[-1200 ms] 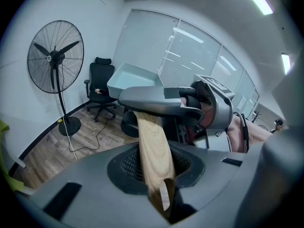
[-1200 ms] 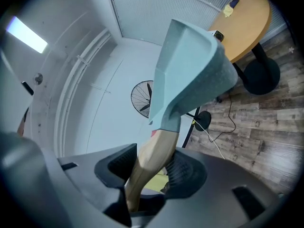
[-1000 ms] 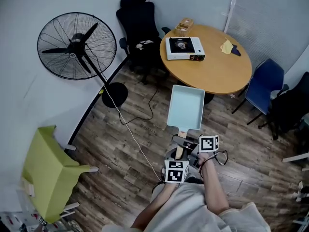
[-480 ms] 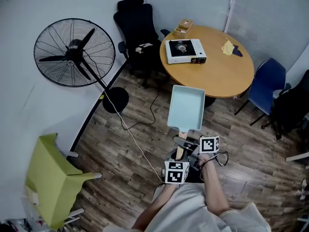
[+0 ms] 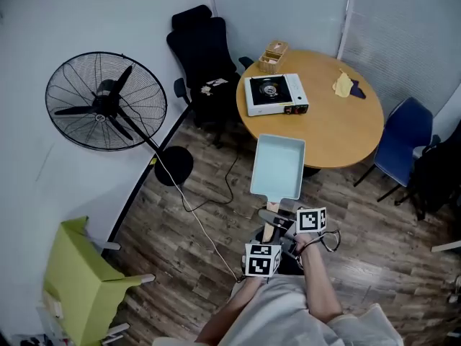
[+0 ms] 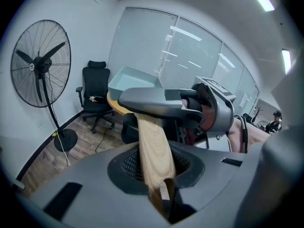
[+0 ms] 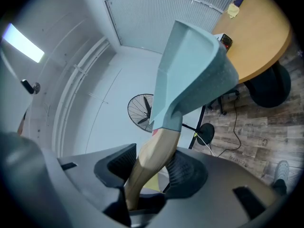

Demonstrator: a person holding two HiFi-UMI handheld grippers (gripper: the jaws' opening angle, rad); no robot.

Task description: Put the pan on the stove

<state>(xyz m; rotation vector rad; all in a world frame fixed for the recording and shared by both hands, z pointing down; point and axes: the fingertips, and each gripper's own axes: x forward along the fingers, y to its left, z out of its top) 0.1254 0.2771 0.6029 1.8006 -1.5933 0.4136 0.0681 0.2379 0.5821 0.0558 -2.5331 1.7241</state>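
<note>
A light blue rectangular pan (image 5: 277, 166) with a wooden handle (image 5: 269, 228) is held level above the wood floor, just short of the round table (image 5: 346, 132). Both grippers grip that handle. My left gripper (image 5: 267, 235) is shut on its near end, and the handle (image 6: 153, 148) runs between its pads. My right gripper (image 5: 279, 222) is shut on the handle (image 7: 151, 163) from the right, with the pan (image 7: 192, 75) rising ahead of it. The white portable stove (image 5: 276, 94) sits on the table's left part, beyond the pan.
A large standing fan (image 5: 108, 103) and its cable (image 5: 193, 200) are to the left. A black office chair (image 5: 205, 56) stands by the table, a blue chair (image 5: 405, 139) at the right, a green chair (image 5: 75, 280) at bottom left. The table also holds a wooden box (image 5: 274, 51) and a yellow cloth (image 5: 343, 85).
The table and stove have come nearer to the pan and me. Both grippers keep the same hold on the handle.
</note>
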